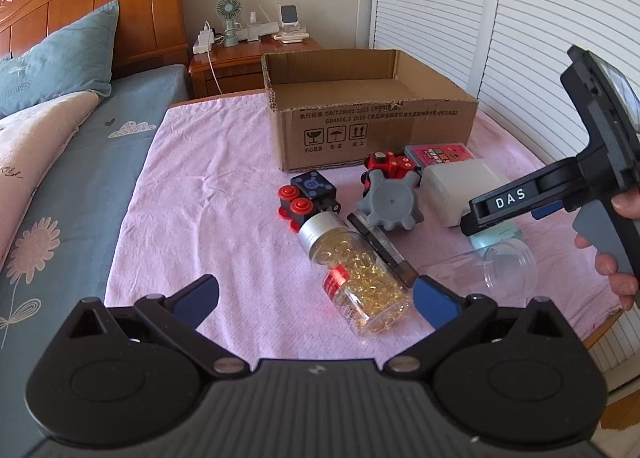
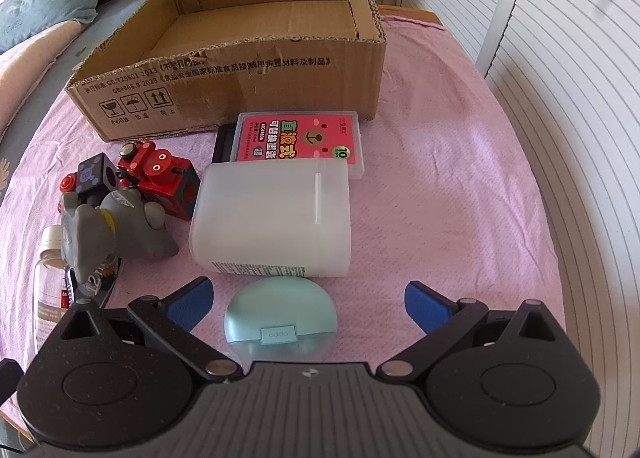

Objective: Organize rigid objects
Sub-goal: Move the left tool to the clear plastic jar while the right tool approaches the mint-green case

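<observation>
My left gripper (image 1: 316, 296) is open, low over the pink cloth. A clear bottle of yellow capsules (image 1: 360, 282) with a silver cap lies on its side between the fingers, untouched. My right gripper (image 2: 308, 300) is also open, with a teal earbud case (image 2: 280, 322) lying on the cloth between its fingers. Just beyond it lie a frosted white box (image 2: 272, 218) and a pink flat case (image 2: 300, 138). A red robot toy (image 2: 160, 174), a black cube toy (image 2: 96, 174) and a grey elephant toy (image 2: 112, 226) cluster to the left. The open cardboard box (image 2: 240, 74) stands behind them, nothing visible inside.
A clear plastic cup (image 1: 504, 270) and a dark slim case (image 1: 380, 246) lie by the bottle. A person's hand (image 1: 616, 270) holds the right gripper's handle. A bed with pillows (image 1: 60, 58) is on the left, a nightstand (image 1: 248, 54) behind, slatted doors (image 1: 520, 38) on the right.
</observation>
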`<state>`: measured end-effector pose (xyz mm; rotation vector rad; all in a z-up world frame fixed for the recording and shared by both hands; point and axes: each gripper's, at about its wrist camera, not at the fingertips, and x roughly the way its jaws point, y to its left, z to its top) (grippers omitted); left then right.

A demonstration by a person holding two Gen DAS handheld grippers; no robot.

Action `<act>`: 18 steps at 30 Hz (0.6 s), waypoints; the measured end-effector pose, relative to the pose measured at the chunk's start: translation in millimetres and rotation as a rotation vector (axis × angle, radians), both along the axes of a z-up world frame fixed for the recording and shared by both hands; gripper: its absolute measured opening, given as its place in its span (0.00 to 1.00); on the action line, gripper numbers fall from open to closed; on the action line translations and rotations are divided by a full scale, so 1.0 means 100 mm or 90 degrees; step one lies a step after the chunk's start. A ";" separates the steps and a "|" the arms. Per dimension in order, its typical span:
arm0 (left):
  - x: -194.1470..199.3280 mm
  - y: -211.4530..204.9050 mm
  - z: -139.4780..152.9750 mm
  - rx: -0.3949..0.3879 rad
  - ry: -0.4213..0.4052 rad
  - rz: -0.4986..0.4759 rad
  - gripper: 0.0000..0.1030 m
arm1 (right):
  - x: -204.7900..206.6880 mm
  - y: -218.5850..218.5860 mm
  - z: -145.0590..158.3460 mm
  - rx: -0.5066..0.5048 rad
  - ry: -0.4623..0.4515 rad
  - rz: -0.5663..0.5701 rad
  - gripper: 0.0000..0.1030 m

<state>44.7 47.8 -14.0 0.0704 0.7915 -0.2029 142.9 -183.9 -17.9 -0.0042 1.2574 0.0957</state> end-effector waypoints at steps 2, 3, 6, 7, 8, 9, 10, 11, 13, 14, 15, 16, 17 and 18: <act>0.02 0.03 -0.03 -0.005 0.006 0.004 0.99 | 0.03 0.01 -0.06 0.002 0.008 -0.006 1.00; 0.03 0.04 -0.04 -0.006 0.008 0.006 0.99 | 0.04 0.02 -0.09 0.003 0.011 -0.008 1.00; 0.03 0.06 -0.06 -0.010 0.013 0.004 0.99 | 0.05 0.04 -0.14 -0.017 0.013 -0.009 1.00; 0.03 0.06 -0.06 -0.009 0.013 0.002 0.99 | 0.05 0.04 -0.16 -0.025 0.012 -0.005 1.00; 0.02 0.05 -0.07 -0.007 0.014 -0.002 0.99 | 0.04 0.04 -0.17 -0.031 0.011 -0.004 1.00; 0.02 0.05 -0.07 -0.005 0.015 -0.005 0.99 | 0.03 0.03 -0.17 -0.033 0.011 -0.003 1.00; 0.02 0.04 -0.07 -0.003 0.015 -0.009 0.99 | 0.01 0.01 -0.17 -0.033 0.012 -0.002 1.00; 0.01 0.03 -0.07 -0.001 0.016 -0.013 0.99 | 0.00 -0.02 -0.17 -0.034 0.013 -0.001 1.00; 0.00 0.01 -0.07 0.001 0.017 -0.022 0.99 | -0.02 -0.09 -0.16 -0.035 0.017 -0.004 1.00; -0.01 0.00 -0.07 0.002 0.018 -0.027 0.99 | -0.04 -0.12 -0.15 -0.035 0.019 -0.005 1.00; -0.01 -0.01 -0.07 0.004 0.019 -0.031 0.99 | -0.06 -0.16 -0.16 -0.034 0.019 -0.006 1.00; -0.02 -0.03 -0.06 0.007 0.019 -0.034 0.99 | -0.08 -0.20 -0.15 -0.033 0.020 -0.005 1.00; -0.03 -0.05 -0.06 0.009 0.017 -0.036 0.99 | -0.10 -0.22 -0.15 -0.033 0.020 -0.002 1.00; -0.03 -0.06 -0.05 0.011 0.016 -0.038 0.99 | -0.13 -0.25 -0.15 -0.033 0.019 0.002 1.00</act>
